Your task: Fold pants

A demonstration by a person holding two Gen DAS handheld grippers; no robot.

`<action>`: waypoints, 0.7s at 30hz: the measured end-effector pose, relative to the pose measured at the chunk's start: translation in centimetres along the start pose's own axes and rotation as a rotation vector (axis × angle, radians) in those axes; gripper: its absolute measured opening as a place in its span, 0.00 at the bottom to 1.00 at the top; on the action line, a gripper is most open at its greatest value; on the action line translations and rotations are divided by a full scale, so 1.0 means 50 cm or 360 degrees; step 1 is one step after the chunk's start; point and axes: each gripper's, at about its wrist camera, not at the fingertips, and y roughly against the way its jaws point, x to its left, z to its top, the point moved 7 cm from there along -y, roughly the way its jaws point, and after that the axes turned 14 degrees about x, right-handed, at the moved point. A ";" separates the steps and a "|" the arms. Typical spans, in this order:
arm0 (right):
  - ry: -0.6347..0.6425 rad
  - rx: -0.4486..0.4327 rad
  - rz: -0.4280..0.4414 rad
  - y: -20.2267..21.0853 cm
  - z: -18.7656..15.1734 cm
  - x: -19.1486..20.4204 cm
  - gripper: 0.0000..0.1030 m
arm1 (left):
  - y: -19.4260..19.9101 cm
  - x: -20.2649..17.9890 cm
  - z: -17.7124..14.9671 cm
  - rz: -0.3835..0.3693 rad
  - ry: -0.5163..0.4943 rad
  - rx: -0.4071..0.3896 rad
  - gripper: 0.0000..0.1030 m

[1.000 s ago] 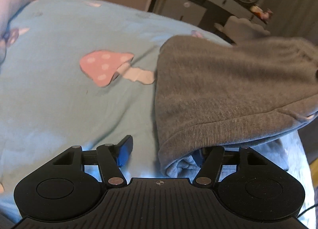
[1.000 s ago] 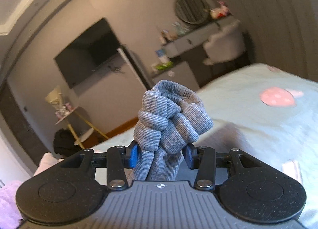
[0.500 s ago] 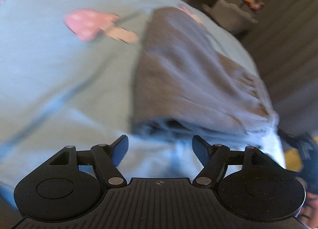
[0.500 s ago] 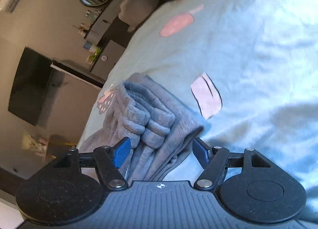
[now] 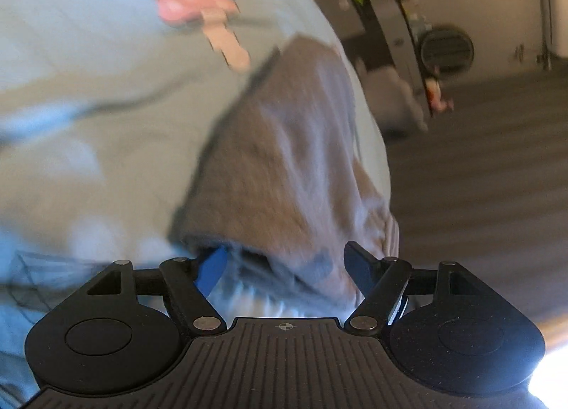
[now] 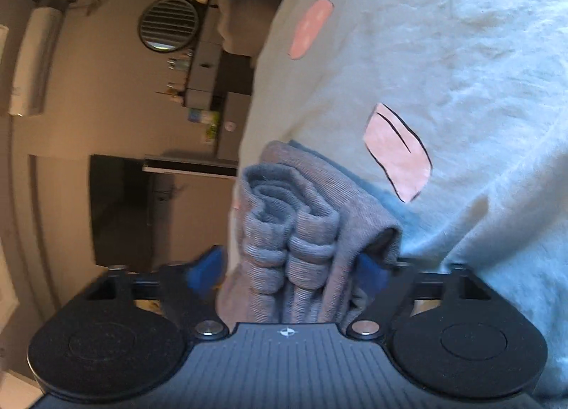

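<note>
The grey pants [image 6: 301, 231] lie folded on the blue bedspread [image 6: 461, 54] — bunched cuffs between the right gripper [image 6: 287, 270]'s just-widened jaws, unpinched, long axis toward twelve o'clock; the left gripper [image 5: 284, 267] gapes too, holding nothing.

left claw [image 5: 284, 263] jaws apart; right claw [image 6: 285, 270] spread wide (just opening)

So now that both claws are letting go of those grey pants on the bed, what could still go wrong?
The grey pants lie right at the edge of the bed, so they might slide off. The right claw, whose jaws have just been opening, has bunched cloth between them; pulling back could snag it and undo the fold.
</note>
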 end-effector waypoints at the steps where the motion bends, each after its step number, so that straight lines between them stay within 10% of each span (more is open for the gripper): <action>1: 0.0010 -0.0009 0.0008 0.001 0.002 0.002 0.89 | 0.000 0.004 0.005 -0.0013 0.0028 -0.0005 0.77; 11: 0.0022 0.0033 -0.0061 -0.036 0.024 0.001 0.62 | -0.015 0.010 0.024 0.0002 0.0079 0.0002 0.76; 21: 0.0119 0.0086 -0.0143 -0.078 0.033 0.017 0.71 | -0.031 0.052 0.057 -0.0113 0.0357 0.0039 0.60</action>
